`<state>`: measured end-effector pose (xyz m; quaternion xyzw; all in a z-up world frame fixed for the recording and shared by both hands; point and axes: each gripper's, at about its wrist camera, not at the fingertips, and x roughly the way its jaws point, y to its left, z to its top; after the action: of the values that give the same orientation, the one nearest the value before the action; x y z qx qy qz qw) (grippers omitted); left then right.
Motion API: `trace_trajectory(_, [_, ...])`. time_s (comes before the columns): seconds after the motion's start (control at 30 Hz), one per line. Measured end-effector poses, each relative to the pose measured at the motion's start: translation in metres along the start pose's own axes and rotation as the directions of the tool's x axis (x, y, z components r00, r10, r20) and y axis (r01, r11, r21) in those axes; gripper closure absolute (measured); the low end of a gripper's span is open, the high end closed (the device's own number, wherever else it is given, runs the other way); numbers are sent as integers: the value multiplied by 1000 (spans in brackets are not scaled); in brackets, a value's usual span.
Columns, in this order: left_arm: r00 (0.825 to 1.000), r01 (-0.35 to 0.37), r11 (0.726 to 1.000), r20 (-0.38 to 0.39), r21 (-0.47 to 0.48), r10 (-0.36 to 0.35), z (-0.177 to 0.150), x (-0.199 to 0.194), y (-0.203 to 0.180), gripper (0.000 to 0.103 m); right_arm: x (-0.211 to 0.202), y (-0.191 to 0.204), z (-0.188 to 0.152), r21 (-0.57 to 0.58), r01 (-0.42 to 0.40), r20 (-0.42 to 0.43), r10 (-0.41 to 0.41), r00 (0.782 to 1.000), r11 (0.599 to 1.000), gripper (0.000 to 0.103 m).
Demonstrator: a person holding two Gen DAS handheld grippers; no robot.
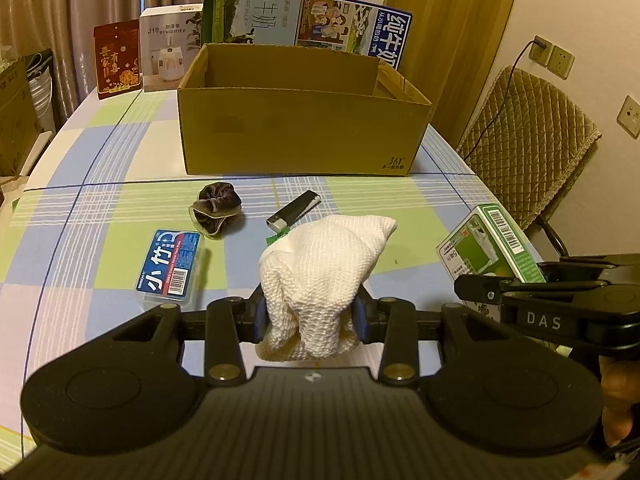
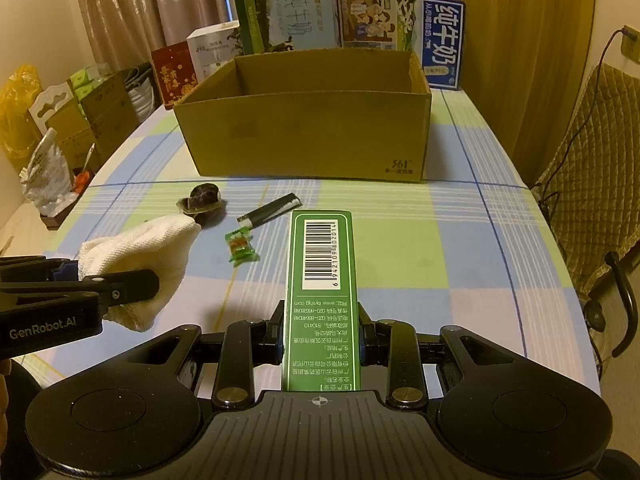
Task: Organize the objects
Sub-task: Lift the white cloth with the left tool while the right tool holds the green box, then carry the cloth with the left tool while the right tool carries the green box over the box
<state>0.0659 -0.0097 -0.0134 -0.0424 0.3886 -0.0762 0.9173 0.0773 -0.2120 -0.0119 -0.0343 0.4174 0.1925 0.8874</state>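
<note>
Open cardboard box (image 2: 304, 128) sits toward the surface's far edge, ready for loading. My right gripper (image 2: 322, 340) clamps the green carton (image 2: 320, 280); my left gripper (image 1: 310, 316) squeezes the white cloth (image 1: 320, 272), both lifted near the front edge. Only the right view reveals the green candy (image 2: 240, 250).

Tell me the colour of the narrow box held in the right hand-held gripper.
Green, with a white barcode panel: the narrow cardboard box shows best in the right wrist view.
</note>
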Motion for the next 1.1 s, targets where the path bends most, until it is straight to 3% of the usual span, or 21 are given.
trace_trajectory(0.3, [1000, 28, 1000, -9, -7, -28, 9, 8, 2, 69, 5, -6, 10, -1, 0, -8, 0, 1000, 1000, 76])
trace_trajectory(0.5, [999, 45, 999, 21, 0, -45, 44, 13, 7, 69, 6, -15, 46, 6, -20, 18, 20, 1000, 1000, 76])
trace_trajectory(0.87, [995, 26, 998, 93, 64, -31, 169, 34, 22, 69, 24, -33, 179, -20, -58, 85, 59, 995, 998, 76])
trace_trajectory(1.1, [996, 9, 998, 85, 59, -14, 245, 80, 37, 68, 66, -50, 257, 10, -61, 95, 60, 994, 998, 76])
